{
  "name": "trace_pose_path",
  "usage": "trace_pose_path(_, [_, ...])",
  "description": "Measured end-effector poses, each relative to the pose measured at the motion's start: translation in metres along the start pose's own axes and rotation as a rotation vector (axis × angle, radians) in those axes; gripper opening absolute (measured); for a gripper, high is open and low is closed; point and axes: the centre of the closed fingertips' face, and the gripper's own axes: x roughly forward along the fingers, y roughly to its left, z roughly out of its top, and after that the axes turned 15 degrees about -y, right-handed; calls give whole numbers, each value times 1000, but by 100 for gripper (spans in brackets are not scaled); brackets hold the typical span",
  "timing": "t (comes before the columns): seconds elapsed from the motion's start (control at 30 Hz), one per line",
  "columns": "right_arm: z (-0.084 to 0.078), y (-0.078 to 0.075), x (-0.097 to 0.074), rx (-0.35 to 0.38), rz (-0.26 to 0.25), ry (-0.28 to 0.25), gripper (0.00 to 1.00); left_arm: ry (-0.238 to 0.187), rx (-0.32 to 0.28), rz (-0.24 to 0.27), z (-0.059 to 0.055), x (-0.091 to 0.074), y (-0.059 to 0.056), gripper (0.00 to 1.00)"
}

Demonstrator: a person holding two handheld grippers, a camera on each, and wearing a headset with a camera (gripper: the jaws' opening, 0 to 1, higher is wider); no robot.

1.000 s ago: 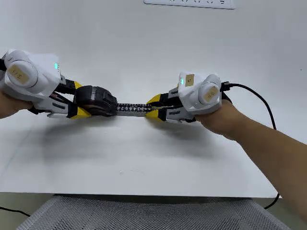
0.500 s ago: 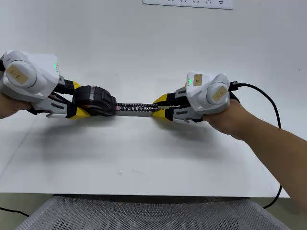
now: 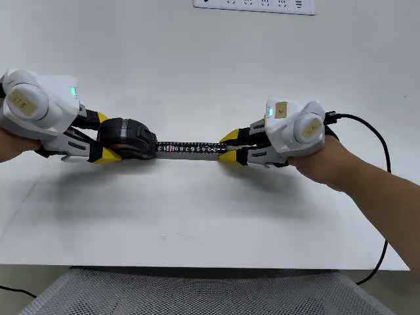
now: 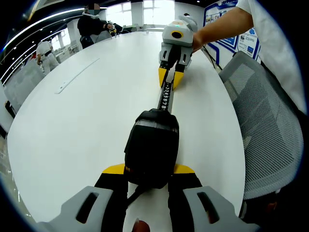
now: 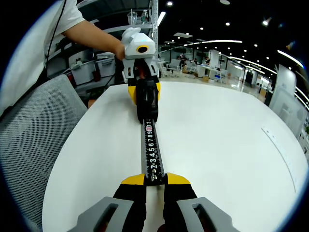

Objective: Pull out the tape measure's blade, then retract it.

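The tape measure [image 3: 128,138], a squat black case, lies left of centre low over the white desk [image 3: 197,216], though whether it rests on the surface I cannot tell. It is clamped on both flanks by the yellow-tipped fingers [image 4: 115,169] of the left gripper [image 3: 108,137]. Its blade [image 3: 190,147] runs out to the right, straight and level. The free end is pinched between the closed fingers [image 5: 133,180] of the right gripper [image 3: 228,147]. The case looks dense and rigid, so a firm squeeze across its body should hold. The blade is probably thin, springy steel that is stiff while straight, liable to kink if twisted, smooth enough to slip, and always pulled inward by the spring. The tip therefore seems the right place to hold it, and it should be fed back gently rather than let go. The head view gives the whole span between the two grippers, both hands, and a black cable [image 3: 367,131] trailing from the right one. The right gripper view looks along the blade, so the printed numerals can be read and the pinch at the tip is plain. The left gripper view shows how the fingers bracket the case, with a mesh chair [image 4: 270,135] beside the desk and people [image 4: 96,24] at its far end.
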Motion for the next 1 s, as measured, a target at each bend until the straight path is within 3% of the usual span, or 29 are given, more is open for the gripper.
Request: trace_pose_path(1.0, [-16, -8, -38, -18, -11, 68, 8, -3, -9, 0, 1, 0, 0, 26])
